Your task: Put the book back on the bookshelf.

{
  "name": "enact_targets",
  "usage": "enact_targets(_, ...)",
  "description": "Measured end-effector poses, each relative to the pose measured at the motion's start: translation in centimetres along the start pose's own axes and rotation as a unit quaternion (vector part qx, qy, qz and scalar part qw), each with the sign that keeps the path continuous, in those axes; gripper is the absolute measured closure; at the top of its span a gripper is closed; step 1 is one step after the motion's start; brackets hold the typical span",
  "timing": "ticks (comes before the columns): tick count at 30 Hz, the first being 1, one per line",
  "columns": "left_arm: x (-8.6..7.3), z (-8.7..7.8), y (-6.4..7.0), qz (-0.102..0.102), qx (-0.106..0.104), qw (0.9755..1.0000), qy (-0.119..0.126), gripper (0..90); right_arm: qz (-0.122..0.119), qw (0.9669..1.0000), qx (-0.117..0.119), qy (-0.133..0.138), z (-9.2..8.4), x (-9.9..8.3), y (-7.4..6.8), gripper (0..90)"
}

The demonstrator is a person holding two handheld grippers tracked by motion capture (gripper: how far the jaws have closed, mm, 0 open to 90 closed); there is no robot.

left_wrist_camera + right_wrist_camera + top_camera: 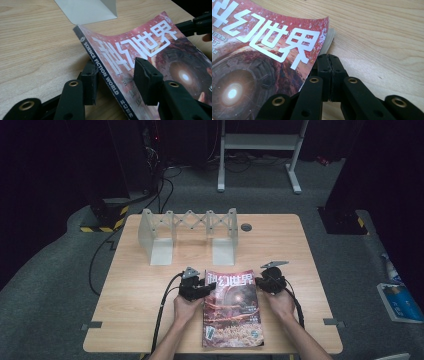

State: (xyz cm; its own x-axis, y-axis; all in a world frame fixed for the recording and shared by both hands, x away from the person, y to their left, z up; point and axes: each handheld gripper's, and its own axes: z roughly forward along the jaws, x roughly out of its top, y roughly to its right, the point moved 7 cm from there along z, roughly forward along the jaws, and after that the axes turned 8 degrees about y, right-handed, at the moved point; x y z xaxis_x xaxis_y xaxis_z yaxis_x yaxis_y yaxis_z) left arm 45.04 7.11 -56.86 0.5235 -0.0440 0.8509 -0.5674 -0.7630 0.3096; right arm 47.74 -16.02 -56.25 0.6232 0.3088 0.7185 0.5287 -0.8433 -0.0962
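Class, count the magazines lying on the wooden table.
1. The magazine lies at the table's near edge, between the left gripper and the right gripper.

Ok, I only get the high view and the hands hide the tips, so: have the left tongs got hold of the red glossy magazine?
Observer: The left tongs straddle the red glossy magazine at its dark spine. One jaw is on the cover and the other is outside the spine. I cannot tell whether they press.
Operator: And the right ones?
Observer: The right tongs are shut, pads together, with nothing between them, just beside the magazine's open edge.
Operator: Does the magazine lie flat?
Observer: No. Along the spine it is raised off the pale wooden table, and the cover bows.
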Motion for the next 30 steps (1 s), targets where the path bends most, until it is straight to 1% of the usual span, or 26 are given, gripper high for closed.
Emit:
enact_targets(2,0.0,0.0,0.1,0.001,-0.002,1.0000,-0.002,53.1,0.001,1.0000,0.003,0.001,0.3,0.2,-0.3,89.4)
enact_targets(4,0.0,-0.1,0.1,0.001,-0.004,1.0000,-0.005,51.2,-0.004,1.0000,0.006,0.002,0.5,0.4,-0.5,89.4)
enact_targets(6,-0.1,-0.1,0.0,-0.006,-0.015,0.9998,-0.008,48.7,-0.004,0.9999,0.009,0.001,0.6,0.5,-0.7,89.4)
enact_targets(8,-0.1,-0.1,0.0,-0.007,-0.017,0.9998,-0.009,46.0,-0.003,0.9999,0.011,0.003,0.7,0.5,-0.7,89.4)
enact_targets(9,0.0,-0.1,0.0,-0.011,-0.020,0.9997,-0.010,44.4,-0.003,0.9998,0.018,0.007,0.7,0.6,-0.8,89.5)
enact_targets(10,0.0,-0.1,0.0,-0.014,-0.021,0.9996,-0.011,44.4,-0.003,0.9998,0.018,0.007,0.7,0.6,-0.8,89.5)
enact_targets(11,0.0,-0.1,0.0,-0.016,-0.021,0.9996,-0.012,39.0,-0.008,0.9997,0.021,0.011,0.7,0.7,-0.9,89.4)
enact_targets(12,0.0,0.1,0.1,-0.012,-0.026,0.9994,-0.020,37.5,-0.011,0.9996,0.024,0.010,0.8,0.7,-1.1,89.4)
enact_targets(13,0.1,0.3,0.3,-0.018,-0.033,0.9990,-0.024,37.3,-0.013,0.9995,0.027,0.010,0.8,0.7,-1.3,89.4)
enact_targets(14,0.1,0.3,0.3,-0.018,-0.033,0.9990,-0.024,36.9,-0.016,0.9993,0.033,0.009,1.0,0.7,-1.5,89.3)
enact_targets(15,0.2,0.7,0.6,-0.023,-0.039,0.9986,-0.028,35.3,-0.024,0.9990,0.037,0.007,1.1,0.7,-1.9,89.4)
enact_targets(16,0.2,0.7,0.6,-0.023,-0.039,0.9986,-0.028,34.4,-0.034,0.9988,0.036,0.006,1.2,0.7,-2.2,89.4)
enact_targets(17,0.3,0.9,0.6,-0.036,-0.042,0.9982,-0.022,34.5,-0.037,0.9988,0.033,0.006,1.2,0.7,-2.4,89.4)
enact_targets(21,0.3,0.8,0.5,-0.033,-0.045,0.9982,-0.022,35.8,-0.034,0.9987,0.038,0.009,1.3,0.7,-2.3,89.4)
enact_targets(23,0.3,0.8,0.5,-0.036,-0.047,0.9980,-0.023,36.6,-0.032,0.9985,0.043,0.011,1.3,0.7,-2.3,89.4)
enact_targets(24,0.3,0.8,0.5,-0.035,-0.045,0.9981,-0.024,36.6,-0.030,0.9985,0.044,0.013,1.3,0.8,-2.3,89.4)
enact_targets(25,0.3,0.8,0.5,-0.031,-0.042,0.9982,-0.028,36.7,-0.033,0.9983,0.045,0.017,1.3,0.8,-2.3,89.4)
enact_targets(27,0.3,0.8,0.6,-0.030,-0.038,0.9984,-0.030,37.4,-0.031,0.9982,0.048,0.019,1.3,0.8,-2.4,89.5)
enact_targets(28,0.3,0.8,0.6,-0.033,-0.032,0.9984,-0.034,38.1,-0.029,0.9981,0.050,0.019,1.3,0.8,-2.4,89.5)
enact_targets(30,0.3,0.7,0.6,-0.036,-0.029,0.9983,-0.035,41.4,-0.027,0.9981,0.052,0.020,1.3,0.8,-2.4,89.5)
